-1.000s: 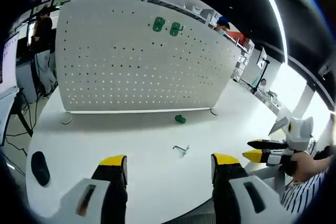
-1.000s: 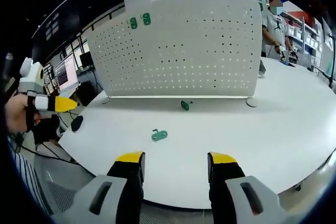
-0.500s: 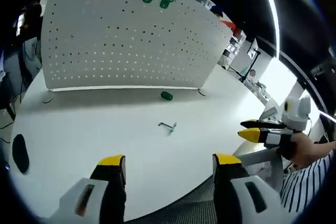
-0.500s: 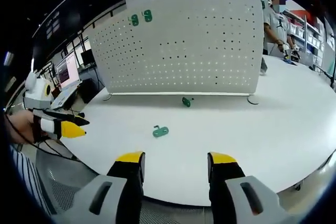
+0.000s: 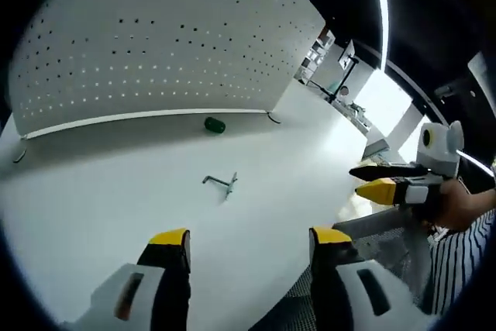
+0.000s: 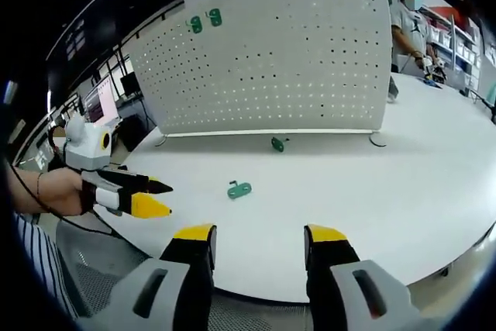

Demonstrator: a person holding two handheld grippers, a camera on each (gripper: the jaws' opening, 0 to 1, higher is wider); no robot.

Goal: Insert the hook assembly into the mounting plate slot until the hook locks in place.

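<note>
Left tool [image 5: 246, 239] and right tool [image 6: 258, 233]: each hovers over the near edge of the white desk [image 6: 403, 184], jaws spread wide, gripping nothing. Green hook [image 6: 239, 189]: lies flat on the desk, mid-distance. A 2nd green piece [image 6: 278, 143] lies farther off, near the foot of the upright pegboard [image 6: 271, 60]. 2 green pieces [image 6: 205, 20] hang at the pegboard's upper left.
</note>
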